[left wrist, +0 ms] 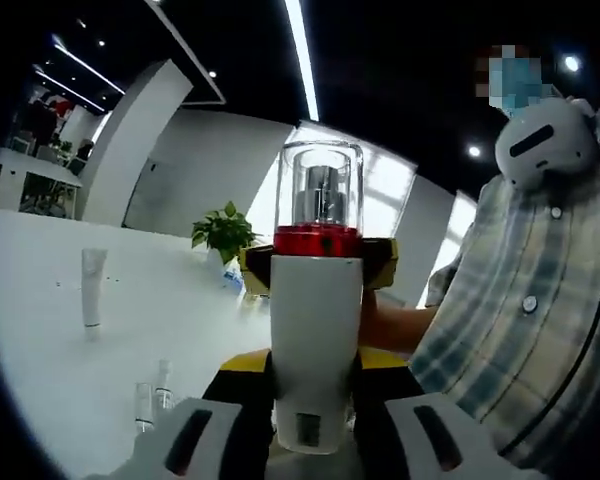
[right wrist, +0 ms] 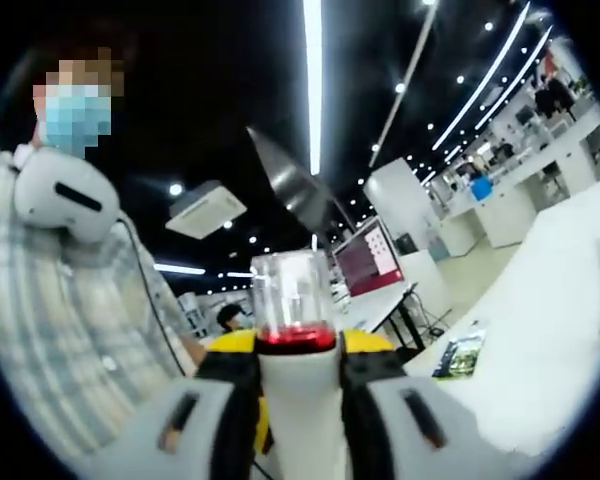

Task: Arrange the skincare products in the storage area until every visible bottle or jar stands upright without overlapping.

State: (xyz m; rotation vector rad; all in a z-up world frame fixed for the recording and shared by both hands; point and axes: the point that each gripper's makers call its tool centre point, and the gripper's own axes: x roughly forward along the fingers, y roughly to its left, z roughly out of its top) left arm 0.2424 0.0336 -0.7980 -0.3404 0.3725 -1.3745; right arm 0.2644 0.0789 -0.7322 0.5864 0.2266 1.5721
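Skincare bottle (left wrist: 316,340), white-bodied with a red collar and a clear domed cap, stands upright at the centre of the left gripper view. We see it pinched between the black-and-yellow jaws of the left gripper (left wrist: 315,425) low in the frame. Another pair of yellow-and-black jaws presses its shoulders from behind, just under the red collar. In the right gripper view the same bottle (right wrist: 298,390) rises at bottom centre, and we see the right gripper (right wrist: 300,420) clamped on its white body from both sides.

On the white table (left wrist: 40,330) at the left of the left gripper view stands a white tube (left wrist: 92,287), upright and well apart from the held bottle. Two small clear vials (left wrist: 152,400) stand near the lower left. A potted plant (left wrist: 223,232) sits further back, left of the bottle. A person in a plaid shirt (left wrist: 520,330) takes up the right side.
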